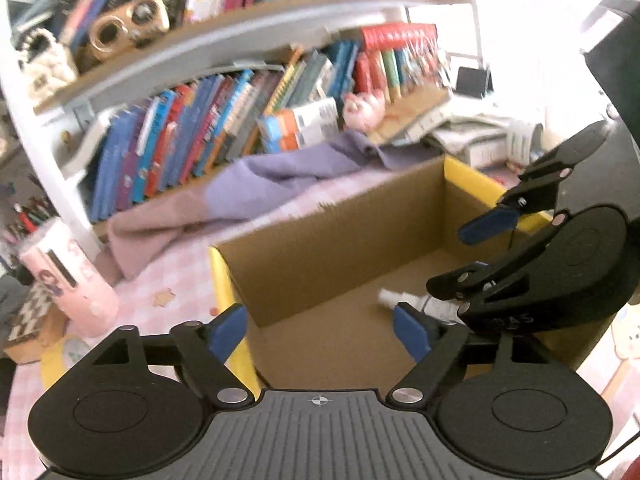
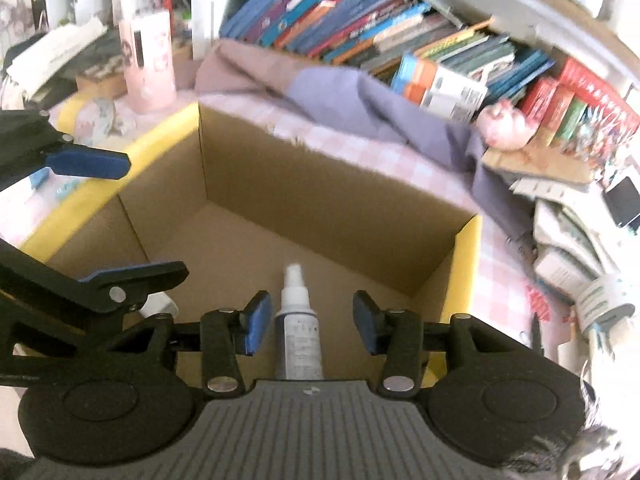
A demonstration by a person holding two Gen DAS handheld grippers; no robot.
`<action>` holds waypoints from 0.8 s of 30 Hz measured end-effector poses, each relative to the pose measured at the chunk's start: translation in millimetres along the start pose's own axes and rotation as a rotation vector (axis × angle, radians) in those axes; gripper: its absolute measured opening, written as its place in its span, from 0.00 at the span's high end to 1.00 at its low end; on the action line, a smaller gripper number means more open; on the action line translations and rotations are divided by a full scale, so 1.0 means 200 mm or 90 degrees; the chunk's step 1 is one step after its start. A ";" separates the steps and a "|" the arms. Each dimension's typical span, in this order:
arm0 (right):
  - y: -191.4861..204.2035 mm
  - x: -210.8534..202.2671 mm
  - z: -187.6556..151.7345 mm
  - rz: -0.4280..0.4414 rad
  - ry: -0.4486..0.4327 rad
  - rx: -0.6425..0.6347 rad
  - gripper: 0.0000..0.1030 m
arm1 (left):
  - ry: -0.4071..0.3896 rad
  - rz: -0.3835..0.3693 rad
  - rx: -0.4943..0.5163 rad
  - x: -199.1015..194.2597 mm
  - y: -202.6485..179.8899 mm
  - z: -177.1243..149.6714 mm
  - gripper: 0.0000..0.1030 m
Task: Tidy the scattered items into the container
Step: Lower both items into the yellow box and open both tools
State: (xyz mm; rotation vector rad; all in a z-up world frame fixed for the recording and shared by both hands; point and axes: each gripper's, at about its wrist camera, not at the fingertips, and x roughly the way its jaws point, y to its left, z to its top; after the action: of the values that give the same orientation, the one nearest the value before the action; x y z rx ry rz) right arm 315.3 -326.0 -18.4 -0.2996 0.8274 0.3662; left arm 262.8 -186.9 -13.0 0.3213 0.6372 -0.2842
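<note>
An open cardboard box [image 1: 320,248] with yellow outer sides stands on the pink checked tablecloth; it also shows in the right wrist view [image 2: 320,184]. A white spray bottle [image 2: 300,328] lies on the box floor between my right gripper's [image 2: 310,326] open fingers, untouched by the pads. It also shows in the left wrist view [image 1: 416,304]. My left gripper [image 1: 320,330] is open and empty over the box's near left corner. The right gripper [image 1: 476,252] hangs open over the box's right side. Another white item [image 2: 158,306] lies partly hidden under the left gripper [image 2: 104,216].
A bookshelf [image 1: 224,128] full of books stands behind the box, with purple cloth [image 1: 280,176] draped in front. A pink pen cup [image 1: 68,276] stands left. A pink pig toy [image 2: 506,124], papers [image 2: 568,248] and a tape roll [image 2: 604,300] lie right.
</note>
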 end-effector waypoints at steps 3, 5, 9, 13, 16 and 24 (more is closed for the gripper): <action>0.02 -0.08 0.01 -0.009 -0.032 0.013 0.54 | -0.019 0.007 -0.025 -0.08 0.04 0.01 0.12; 0.02 -0.14 0.01 -0.013 -0.050 0.026 0.54 | -0.031 0.007 -0.042 -0.13 0.06 0.00 0.09; 0.05 -0.26 0.01 -0.025 -0.094 0.053 0.52 | -0.058 0.002 -0.058 -0.24 0.11 -0.01 0.09; 0.11 -0.37 0.00 -0.044 -0.126 0.080 0.52 | -0.084 0.000 -0.062 -0.35 0.15 -0.04 0.08; 0.15 -0.44 -0.02 -0.056 -0.146 0.101 0.51 | -0.097 -0.002 -0.078 -0.42 0.20 -0.07 0.07; 0.28 -0.59 -0.10 -0.088 -0.168 0.157 0.51 | -0.117 -0.012 -0.100 -0.57 0.31 -0.18 0.07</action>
State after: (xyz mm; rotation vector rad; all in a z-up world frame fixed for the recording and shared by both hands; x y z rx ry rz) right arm 204.7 -307.1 51.6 -0.0749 0.5802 0.1667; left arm 177.5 -98.2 43.4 0.1366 0.4785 -0.2760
